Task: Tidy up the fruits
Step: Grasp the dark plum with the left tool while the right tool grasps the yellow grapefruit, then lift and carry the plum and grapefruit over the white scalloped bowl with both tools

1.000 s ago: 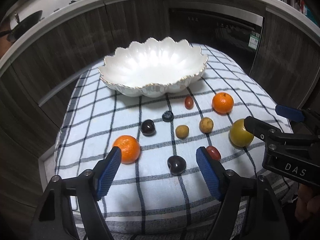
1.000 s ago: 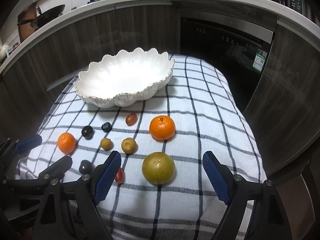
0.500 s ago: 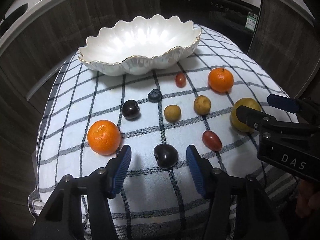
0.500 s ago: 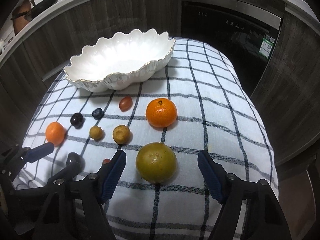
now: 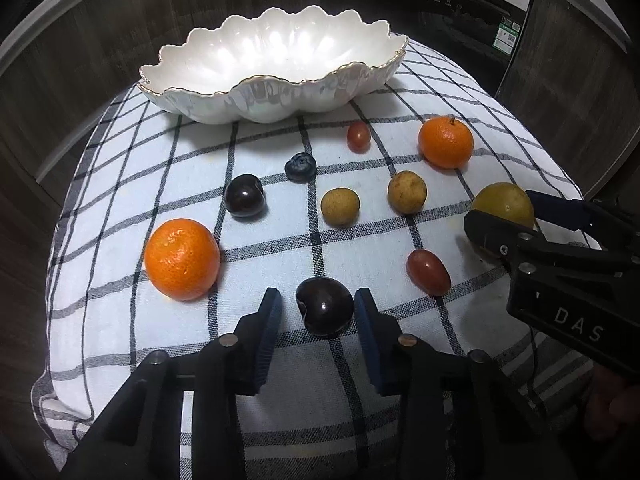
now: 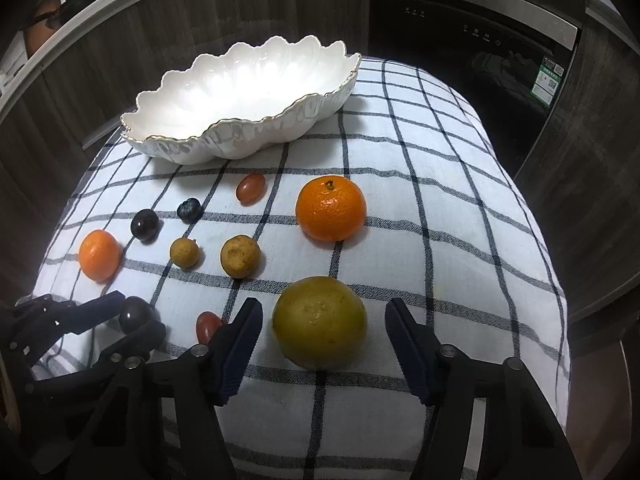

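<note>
A white scalloped bowl stands empty at the far side of a checked cloth; it also shows in the right wrist view. Several fruits lie on the cloth. My left gripper is open, its pads on both sides of a dark cherry, with small gaps. My right gripper is open around a yellow-green round fruit, not touching it. That fruit also shows in the left wrist view, with the right gripper around it.
On the cloth lie two oranges, a second dark cherry, a blueberry, two small yellow-brown fruits and two red grapes. Dark wood cabinets and an oven stand behind.
Both grippers have moved forward and down. The left jaws have narrowed around the near dark cherry. The right jaws now flank the yellow-green fruit.
</note>
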